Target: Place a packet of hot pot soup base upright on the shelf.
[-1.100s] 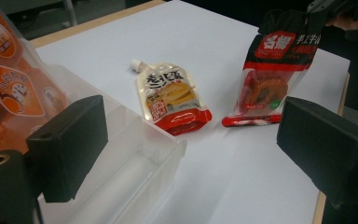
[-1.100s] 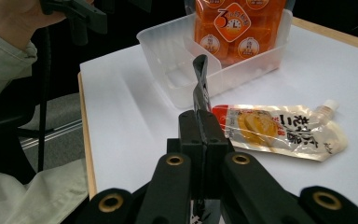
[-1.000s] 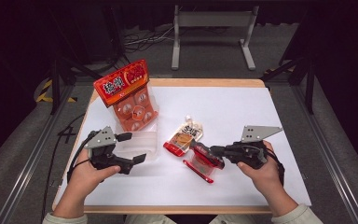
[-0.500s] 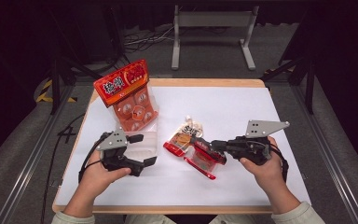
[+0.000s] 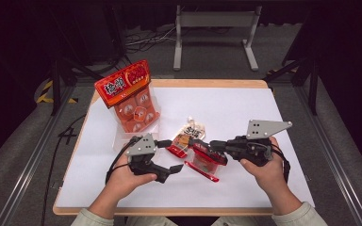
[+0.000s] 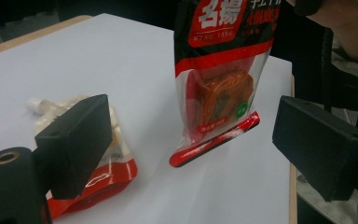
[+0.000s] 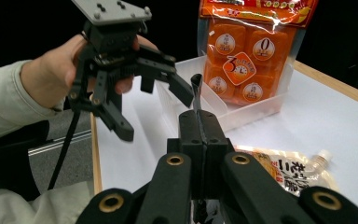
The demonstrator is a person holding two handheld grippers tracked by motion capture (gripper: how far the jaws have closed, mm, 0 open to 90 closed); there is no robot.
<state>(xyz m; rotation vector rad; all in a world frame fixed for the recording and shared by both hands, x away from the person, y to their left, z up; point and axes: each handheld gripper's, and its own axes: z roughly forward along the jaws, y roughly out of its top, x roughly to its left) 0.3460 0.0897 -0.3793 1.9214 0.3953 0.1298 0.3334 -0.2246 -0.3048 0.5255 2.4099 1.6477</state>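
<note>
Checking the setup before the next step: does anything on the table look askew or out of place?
Nothing is spilled or damaged. The red snack pouch with a clear window hangs off the table, pinched at its top edge by the shut right gripper. The spouted sauce pouch lies flat, and the large orange bag leans in the clear plastic bin.

Left gripper (image 5: pixel 173 168) gapes wide (held low), right gripper (image 5: pixel 206 147) clamped tight, both pointing inward

Table's near edge (image 5: pixel 245 200) lies bare; clear bin (image 5: pixel 136 129) blocks far left
</note>
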